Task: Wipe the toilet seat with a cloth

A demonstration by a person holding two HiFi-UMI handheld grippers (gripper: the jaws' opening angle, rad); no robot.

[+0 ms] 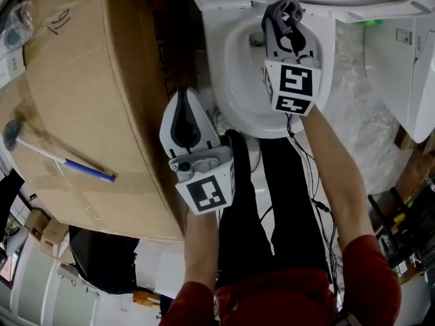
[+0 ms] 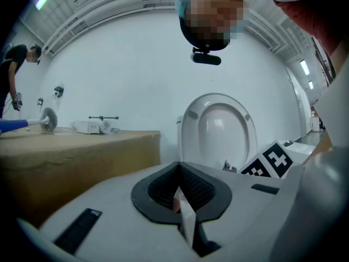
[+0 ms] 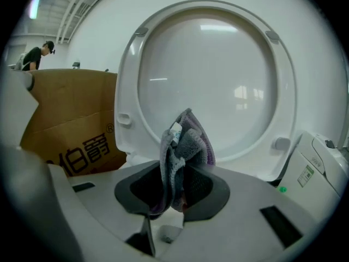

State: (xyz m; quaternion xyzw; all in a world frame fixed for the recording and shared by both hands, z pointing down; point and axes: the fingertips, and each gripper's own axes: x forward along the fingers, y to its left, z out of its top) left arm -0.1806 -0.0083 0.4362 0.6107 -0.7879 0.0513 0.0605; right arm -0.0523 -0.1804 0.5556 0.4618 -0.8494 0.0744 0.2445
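Between right gripper (image 3: pixel 176 165) fingers (image 3: pixel 211 192): cloth (image 3: pixel 188 141) clamped, bunched upward.

Two white plastic tongs: left tongs (image 1: pixel 185 97), right tongs (image 1: pixel 289 15). One grey-purple knitted cloth (image 3: pixel 182 146), pinched in the right tongs. One white toilet seat (image 3: pixel 128 81), raised, ahead of both. One brown cardboard box (image 1: pixel 81 100) left of the left tongs; one blue-handled brush (image 1: pixel 61 156) on it.

Large cardboard box (image 1: pixel 81 100); on its top, blue-handled brush (image 1: pixel 68 161); at its far corner, clear plastic packet (image 1: pixel 17 22); beyond it, standing person (image 3: pixel 35 56).
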